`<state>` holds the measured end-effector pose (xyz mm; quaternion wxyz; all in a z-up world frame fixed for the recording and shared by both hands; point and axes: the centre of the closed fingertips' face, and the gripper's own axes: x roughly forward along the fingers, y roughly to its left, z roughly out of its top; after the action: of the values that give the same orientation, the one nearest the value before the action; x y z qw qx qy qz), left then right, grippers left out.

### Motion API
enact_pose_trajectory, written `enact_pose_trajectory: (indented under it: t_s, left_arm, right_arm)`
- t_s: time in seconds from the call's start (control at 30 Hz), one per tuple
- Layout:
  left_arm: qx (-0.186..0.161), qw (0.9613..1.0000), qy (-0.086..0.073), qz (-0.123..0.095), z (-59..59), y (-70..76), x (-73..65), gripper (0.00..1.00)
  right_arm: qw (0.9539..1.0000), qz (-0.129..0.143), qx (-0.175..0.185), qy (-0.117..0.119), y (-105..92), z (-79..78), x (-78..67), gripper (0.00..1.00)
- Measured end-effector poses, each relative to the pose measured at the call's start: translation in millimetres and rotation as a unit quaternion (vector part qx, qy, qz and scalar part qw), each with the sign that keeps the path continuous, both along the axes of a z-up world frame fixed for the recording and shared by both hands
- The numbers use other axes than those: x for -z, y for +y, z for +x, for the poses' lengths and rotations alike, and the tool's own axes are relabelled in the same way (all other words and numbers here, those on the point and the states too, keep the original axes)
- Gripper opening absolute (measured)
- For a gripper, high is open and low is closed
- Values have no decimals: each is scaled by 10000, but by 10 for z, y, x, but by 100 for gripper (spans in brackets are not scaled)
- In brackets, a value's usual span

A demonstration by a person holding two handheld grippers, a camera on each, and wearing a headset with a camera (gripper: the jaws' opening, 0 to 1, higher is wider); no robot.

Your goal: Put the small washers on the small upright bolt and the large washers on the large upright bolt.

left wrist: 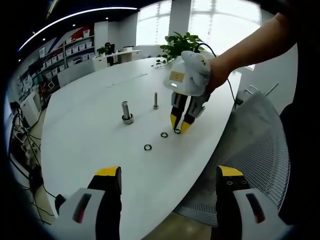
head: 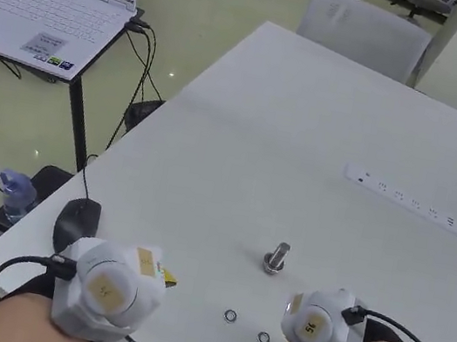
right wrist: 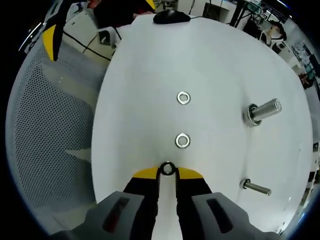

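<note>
Right gripper: the right gripper (right wrist: 168, 172) works low over the white worktop (head: 308, 123), jaws drawn in to a narrow gap, yellow tips pinching the held washer (right wrist: 168, 168) by its rim
Why held so: a pinch at the very tips likely keeps the hole free to drop over a bolt; whether this one is small or large cannot be told
Left gripper: the left gripper (left wrist: 168, 175) hangs by the worktop's near edge, jaws spread wide, gripping and touching nothing, apparently kept clear of the working hand
Loose washers: two loose washers (right wrist: 182, 141) lie flat in a line at 12 o'clock from the right gripper's tips, one just beyond them, the farther one (right wrist: 183, 98) well past it
Large bolt: the large bolt (right wrist: 262, 111) stands at 2 o'clock from those tips, shank up so a ring can slide down it; the collar at its foot may be its head or a washer
Small bolt: the small bolt (right wrist: 256, 188) stands upright at 3 o'clock, apart from the washers
Stage: judged a pick-up, with three washers yet to place
</note>
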<state>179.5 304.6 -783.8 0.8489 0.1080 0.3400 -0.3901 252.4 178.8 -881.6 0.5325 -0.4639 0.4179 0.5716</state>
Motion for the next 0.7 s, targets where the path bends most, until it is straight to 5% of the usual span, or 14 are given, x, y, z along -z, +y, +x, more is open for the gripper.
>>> enact_pose_trajectory:
  t_s: [0.4, 0.7]
  left_arm:
    - [162, 9998, 6, 83, 31, -91, -12, 77]
    - [240, 9997, -33, 93, 81, -178, -42, 77]
  right_arm:
    - [9997, 214, 116, -68, -76, -17, -39, 12]
    - [9958, 261, 865, 126, -467, 146, -281, 12]
